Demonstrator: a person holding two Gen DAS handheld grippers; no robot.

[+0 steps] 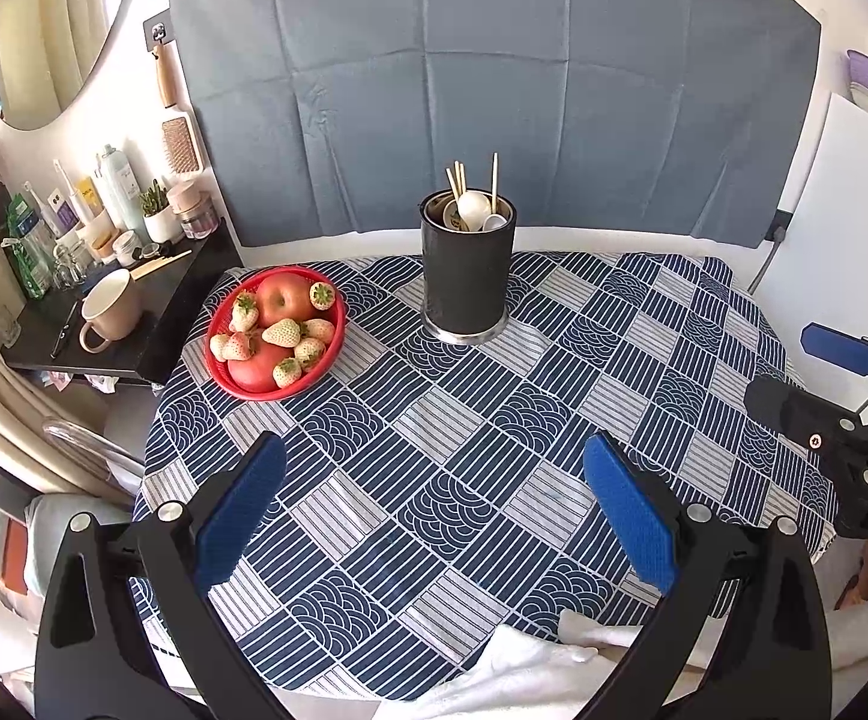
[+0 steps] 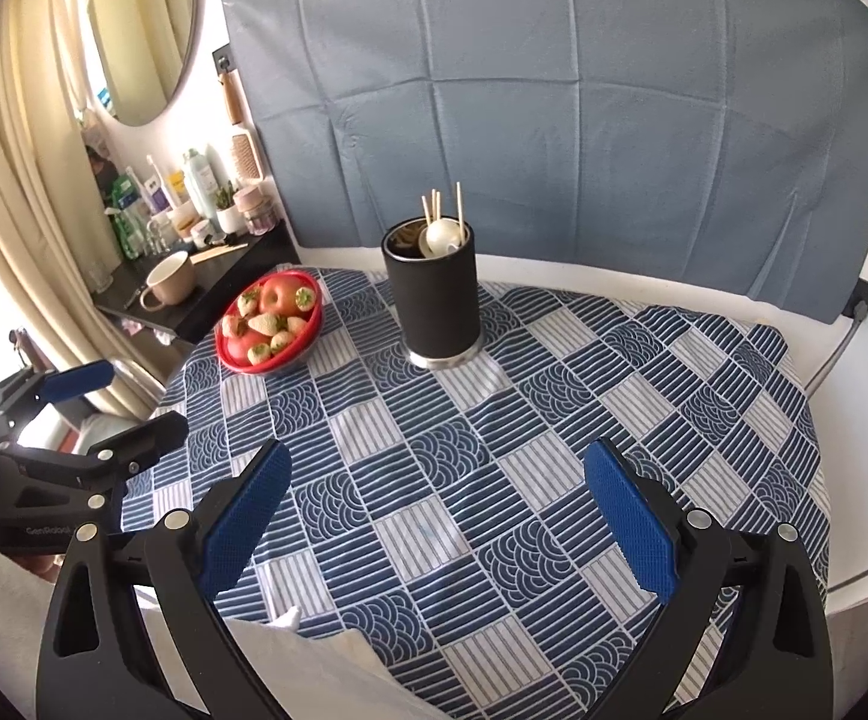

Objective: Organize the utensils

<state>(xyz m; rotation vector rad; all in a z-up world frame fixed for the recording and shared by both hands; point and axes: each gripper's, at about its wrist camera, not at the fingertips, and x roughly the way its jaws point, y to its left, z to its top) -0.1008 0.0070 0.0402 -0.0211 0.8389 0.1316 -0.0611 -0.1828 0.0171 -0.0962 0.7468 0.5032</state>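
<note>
A black cylindrical utensil holder (image 1: 467,276) (image 2: 435,306) stands upright at the far middle of the patterned tablecloth (image 1: 494,450) (image 2: 494,450). Wooden chopsticks (image 1: 461,177) (image 2: 434,204) and white spoons (image 1: 473,207) (image 2: 439,235) stick out of its top. My left gripper (image 1: 434,456) hovers open over the near part of the table, nothing between its blue pads. My right gripper (image 2: 434,462) is also open and empty, well short of the holder. Each gripper shows at the edge of the other's view: the right gripper (image 1: 794,369), the left gripper (image 2: 128,399).
A red bowl (image 1: 278,339) (image 2: 271,321) of apples and pale strawberries sits left of the holder. A black side shelf (image 1: 134,324) (image 2: 206,294) holds a beige mug (image 1: 111,309) (image 2: 170,287) and bottles. White cloth (image 1: 524,672) (image 2: 314,672) lies at the near table edge.
</note>
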